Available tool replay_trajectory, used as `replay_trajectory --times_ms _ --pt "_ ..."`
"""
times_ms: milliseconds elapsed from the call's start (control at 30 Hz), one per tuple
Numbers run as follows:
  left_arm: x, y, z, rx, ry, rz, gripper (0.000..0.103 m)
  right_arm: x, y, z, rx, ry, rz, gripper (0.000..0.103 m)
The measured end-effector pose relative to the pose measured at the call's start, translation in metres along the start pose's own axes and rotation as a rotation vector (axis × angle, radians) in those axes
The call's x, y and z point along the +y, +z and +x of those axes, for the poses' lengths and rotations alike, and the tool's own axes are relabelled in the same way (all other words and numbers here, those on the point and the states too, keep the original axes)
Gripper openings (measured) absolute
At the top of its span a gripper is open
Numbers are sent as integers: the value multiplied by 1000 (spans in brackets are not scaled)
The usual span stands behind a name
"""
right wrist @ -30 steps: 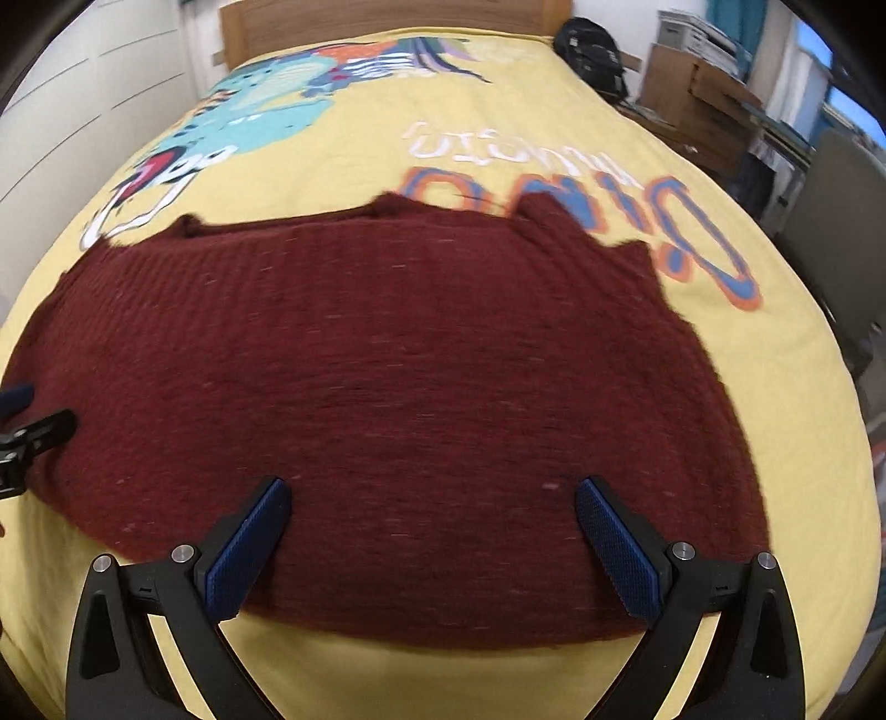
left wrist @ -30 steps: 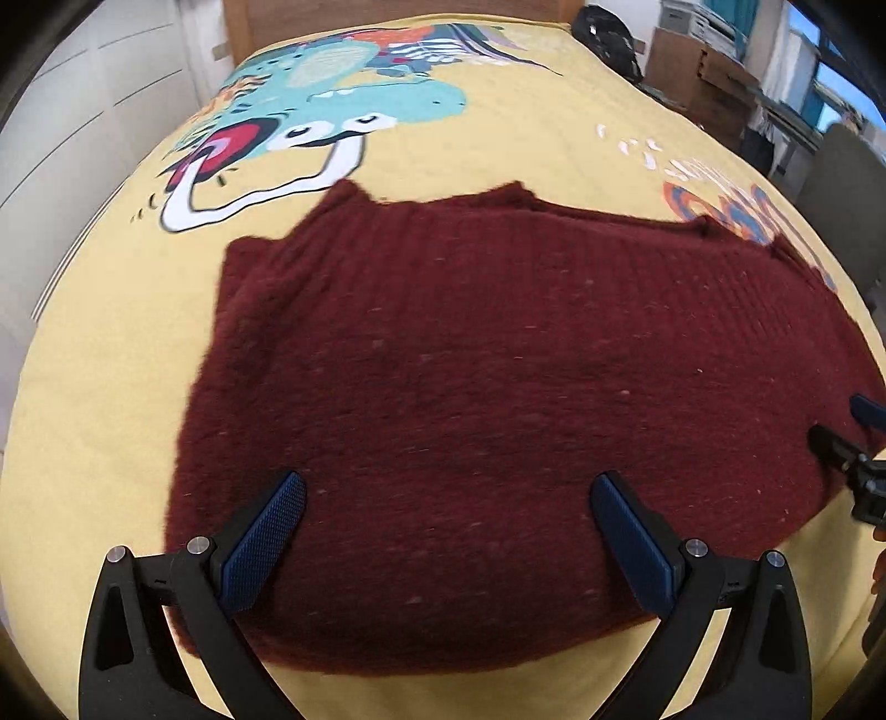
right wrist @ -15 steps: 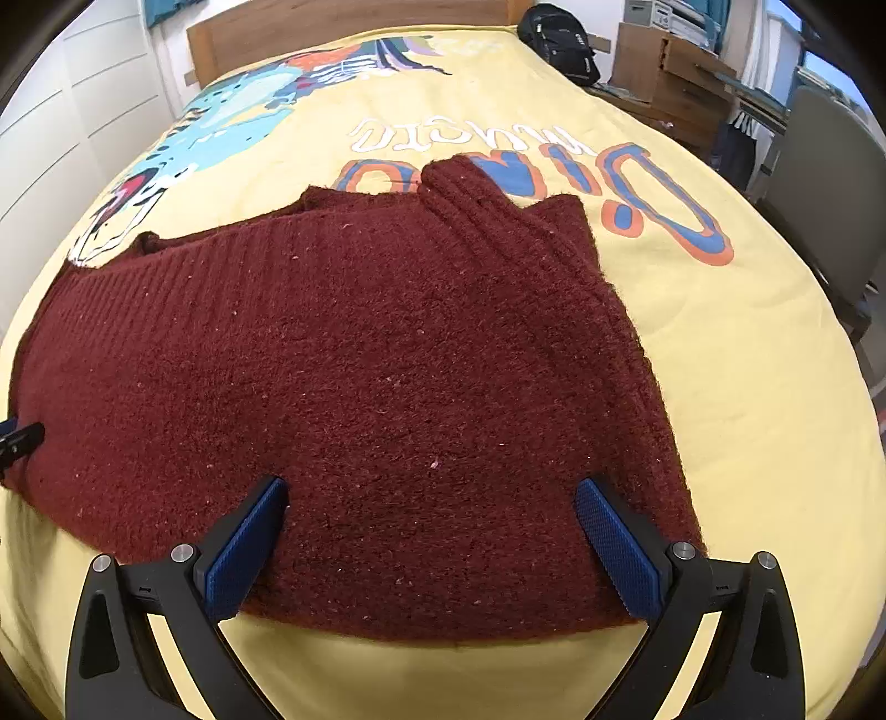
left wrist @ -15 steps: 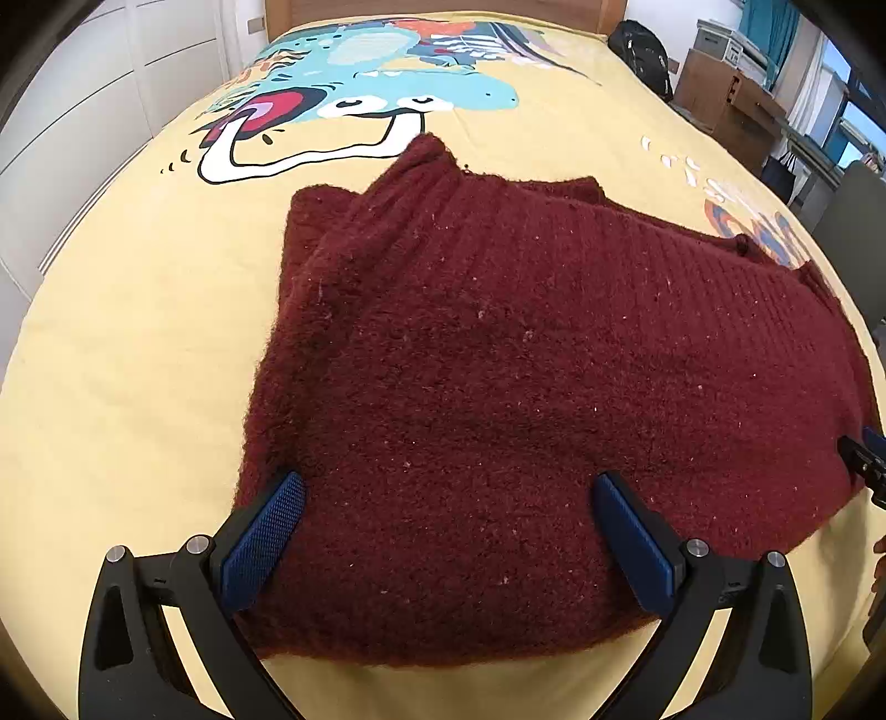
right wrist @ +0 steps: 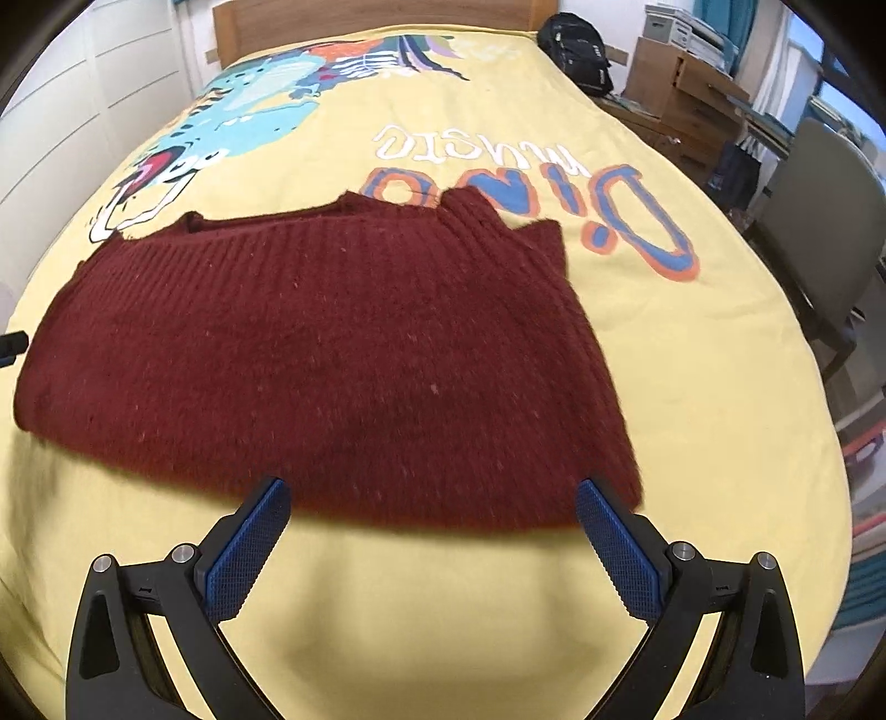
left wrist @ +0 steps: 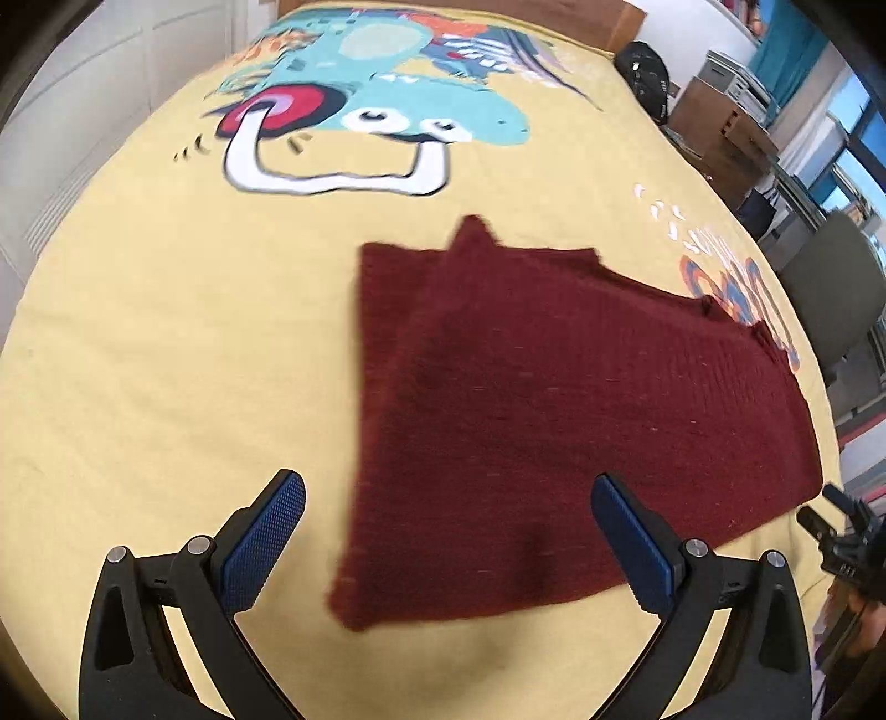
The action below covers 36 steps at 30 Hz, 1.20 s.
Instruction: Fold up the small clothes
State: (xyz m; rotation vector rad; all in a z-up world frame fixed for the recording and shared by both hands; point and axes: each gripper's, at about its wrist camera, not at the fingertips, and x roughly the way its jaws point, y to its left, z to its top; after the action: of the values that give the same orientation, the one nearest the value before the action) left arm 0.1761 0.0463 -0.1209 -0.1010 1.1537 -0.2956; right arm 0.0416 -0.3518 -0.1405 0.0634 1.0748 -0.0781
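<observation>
While the dark red sweater (right wrist: 332, 360) lies folded flat on the yellow bedspread (right wrist: 692, 387) with its dinosaur print (left wrist: 376, 105), both tongs hang spread wide, gripping nothing. The left tongs (left wrist: 448, 548) straddle the sweater's near left corner; the right tongs (right wrist: 432, 548) sit just off its near hem. White cupboard doors (left wrist: 83, 111) line the left, a wooden headboard (right wrist: 376, 16) stands beyond, a grey chair (right wrist: 819, 221) waits right. Bare bedspread rings every sweater edge
</observation>
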Motion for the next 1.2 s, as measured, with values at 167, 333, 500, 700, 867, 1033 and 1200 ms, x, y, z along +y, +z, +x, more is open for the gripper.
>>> replay_trajectory --times_ms 167,333,500,700,867,1033,1200 --pt "35 1 25 69 -22 -104 102 -13 -21 -10 20 -1 49 103" --pt "38 -5 50 111 -81 -129 102 -25 -40 -11 56 -34 64 103" --pt "24 -5 58 119 -109 -87 102 -38 -52 -7 85 -53 95 103" --pt "13 -5 63 147 -147 -28 59 -48 -61 -4 94 -51 128 103" --pt "1 -3 50 151 -165 -28 31 -49 -62 -7 86 -34 138 103" --pt "-22 9 24 150 -149 -17 27 -53 -59 -14 58 -14 149 103" --pt "-64 33 -6 125 -166 -13 27 -67 -58 -22 40 -12 180 103"
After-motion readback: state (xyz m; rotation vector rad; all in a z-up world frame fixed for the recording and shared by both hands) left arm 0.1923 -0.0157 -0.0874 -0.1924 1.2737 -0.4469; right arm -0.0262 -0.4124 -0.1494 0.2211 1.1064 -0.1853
